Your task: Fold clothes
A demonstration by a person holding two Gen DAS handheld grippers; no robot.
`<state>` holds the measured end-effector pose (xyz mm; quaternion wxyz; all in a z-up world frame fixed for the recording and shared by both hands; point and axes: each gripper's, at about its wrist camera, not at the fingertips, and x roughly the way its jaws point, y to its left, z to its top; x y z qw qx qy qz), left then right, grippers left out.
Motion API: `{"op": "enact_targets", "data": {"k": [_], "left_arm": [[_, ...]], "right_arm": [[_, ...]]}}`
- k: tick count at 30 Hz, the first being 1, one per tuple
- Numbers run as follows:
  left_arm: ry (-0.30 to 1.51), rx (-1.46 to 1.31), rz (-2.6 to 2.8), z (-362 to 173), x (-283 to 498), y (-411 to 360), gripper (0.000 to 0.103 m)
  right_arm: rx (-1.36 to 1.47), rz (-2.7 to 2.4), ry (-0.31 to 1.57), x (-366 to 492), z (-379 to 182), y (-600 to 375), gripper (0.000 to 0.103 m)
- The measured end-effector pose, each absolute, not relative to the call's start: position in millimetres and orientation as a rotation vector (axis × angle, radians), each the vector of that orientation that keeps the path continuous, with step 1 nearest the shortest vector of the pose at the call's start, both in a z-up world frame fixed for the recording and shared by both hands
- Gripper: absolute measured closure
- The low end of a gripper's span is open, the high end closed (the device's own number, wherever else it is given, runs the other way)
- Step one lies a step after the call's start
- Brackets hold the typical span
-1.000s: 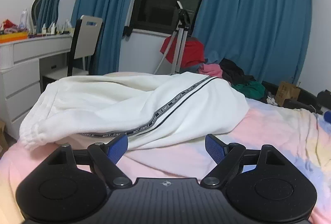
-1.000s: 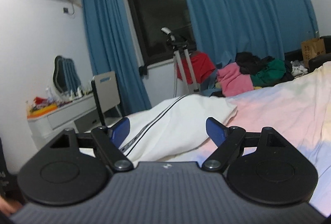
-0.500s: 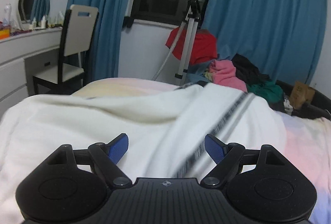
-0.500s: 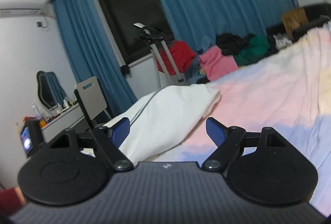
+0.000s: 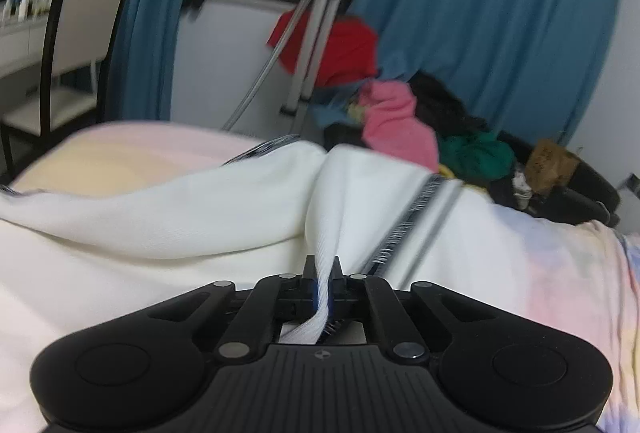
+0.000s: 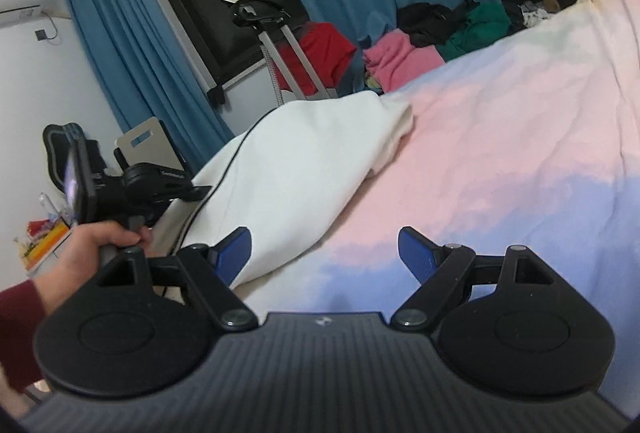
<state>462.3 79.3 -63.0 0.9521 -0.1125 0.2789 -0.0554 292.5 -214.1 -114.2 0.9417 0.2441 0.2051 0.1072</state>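
White garment (image 5: 248, 217) fold clamped in left tool (image 5: 322, 275); right tool (image 6: 324, 253) spread wide, level above bedsheet (image 6: 500, 153).

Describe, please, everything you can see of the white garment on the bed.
The white garment is soft, thick-looking fabric, seemingly knit, with a dark stripe running along it. It lies loosely bunched, not flat, on the pastel pink and blue bedsheet. The left gripper is shut on a pinched ridge of its cloth, which rises into a fold. The right gripper is open, near the garment's edge; whether its left finger touches it is unclear.
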Motion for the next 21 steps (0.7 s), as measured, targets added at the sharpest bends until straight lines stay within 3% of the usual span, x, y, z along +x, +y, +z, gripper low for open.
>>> {"op": "enact_targets", "data": {"k": [9,16,21], "left_arm": [[0.406,-0.037,-0.275,-20,274,24,0.101],[0.515,-0.088,-0.269,-71,154,14,0.101],[0.560,-0.187,-0.227,-91,152,29,0.100]], "right_arm": [[0.501,0.191,0.337,264,-91,-230,0.021],[0.463,0.210,0.308,230,-74,-236,0.021],[0.435,0.227,0.342,221,-70,-233,0.023]]}}
